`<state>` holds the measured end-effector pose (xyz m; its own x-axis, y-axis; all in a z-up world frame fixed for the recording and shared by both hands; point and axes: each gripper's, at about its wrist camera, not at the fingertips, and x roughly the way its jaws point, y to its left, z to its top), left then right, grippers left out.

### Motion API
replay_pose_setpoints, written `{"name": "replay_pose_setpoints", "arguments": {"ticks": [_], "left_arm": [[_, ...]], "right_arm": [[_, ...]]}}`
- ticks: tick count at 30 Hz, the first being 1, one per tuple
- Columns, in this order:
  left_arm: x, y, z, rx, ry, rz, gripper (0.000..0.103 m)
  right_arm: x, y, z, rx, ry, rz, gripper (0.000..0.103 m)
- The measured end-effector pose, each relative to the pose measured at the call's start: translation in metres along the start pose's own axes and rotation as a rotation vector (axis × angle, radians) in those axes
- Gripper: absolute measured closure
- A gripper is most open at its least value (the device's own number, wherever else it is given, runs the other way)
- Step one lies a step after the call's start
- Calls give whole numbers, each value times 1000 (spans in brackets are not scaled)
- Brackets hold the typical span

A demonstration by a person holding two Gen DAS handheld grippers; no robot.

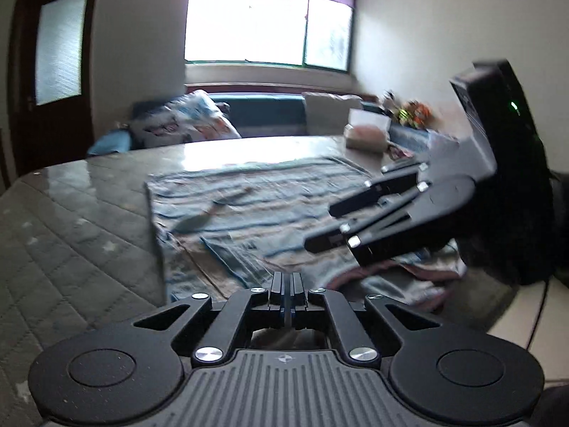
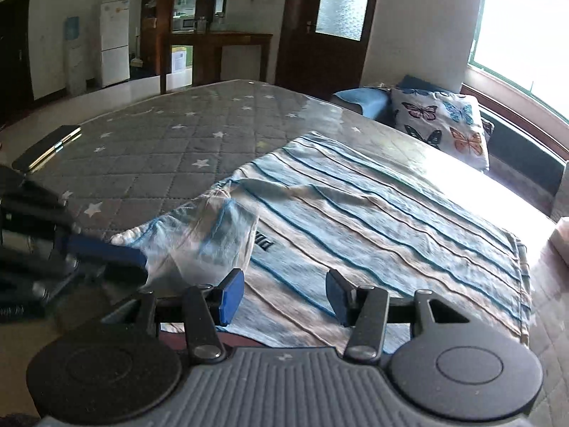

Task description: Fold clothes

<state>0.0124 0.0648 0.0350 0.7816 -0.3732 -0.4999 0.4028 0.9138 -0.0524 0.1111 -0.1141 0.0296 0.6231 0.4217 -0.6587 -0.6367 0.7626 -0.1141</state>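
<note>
Striped shirt (image 2: 373,220) lies flat on the mattress (image 2: 160,142); left gripper (image 2: 142,267) pinches its lifted corner, right gripper (image 2: 284,291) gapes empty above it.

2 close wrist views, angled down across the same striped garment (image 1: 270,192) on the mattress (image 2: 153,149).

Blown-out window (image 1: 263,17) backlight, glare on mattress (image 1: 89,231), motion blur, fisheye-curved edges
</note>
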Motion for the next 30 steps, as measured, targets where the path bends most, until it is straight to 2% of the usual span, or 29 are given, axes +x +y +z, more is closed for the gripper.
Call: {"name": "replay_pose_setpoints", "arguments": {"ticks": [3, 7, 9, 11, 13, 14, 18, 21, 25, 30], "left_arm": [[-5, 4, 2, 26, -6, 10, 97], [-1, 25, 8, -5, 5, 104, 95], [9, 39, 8, -43, 40, 150, 95], [20, 50, 5, -69, 88, 186, 95], [31, 58, 0, -84, 138, 218, 96], [34, 61, -1, -88, 149, 225, 95], [37, 64, 5, -94, 153, 233, 94], [49, 61, 18, -82, 143, 225, 94], [69, 57, 37, -61, 130, 210, 93], [108, 56, 45, -49, 174, 186, 93]], "right_arm": [[-3, -3, -1, 9, -9, 9, 51], [-4, 1, 0, 18, -23, 55, 52], [-1, 8, 0, 10, -25, 89, 53], [1, 17, 0, -5, -25, 126, 61], [3, 26, 0, -20, -24, 162, 62], [5, 30, -1, -31, -19, 179, 66], [15, 44, -7, -59, 16, 239, 70], [23, 49, -13, -72, 46, 251, 70], [15, 44, -13, -44, 26, 254, 70], [11, 31, -17, -9, 24, 249, 70]]}}
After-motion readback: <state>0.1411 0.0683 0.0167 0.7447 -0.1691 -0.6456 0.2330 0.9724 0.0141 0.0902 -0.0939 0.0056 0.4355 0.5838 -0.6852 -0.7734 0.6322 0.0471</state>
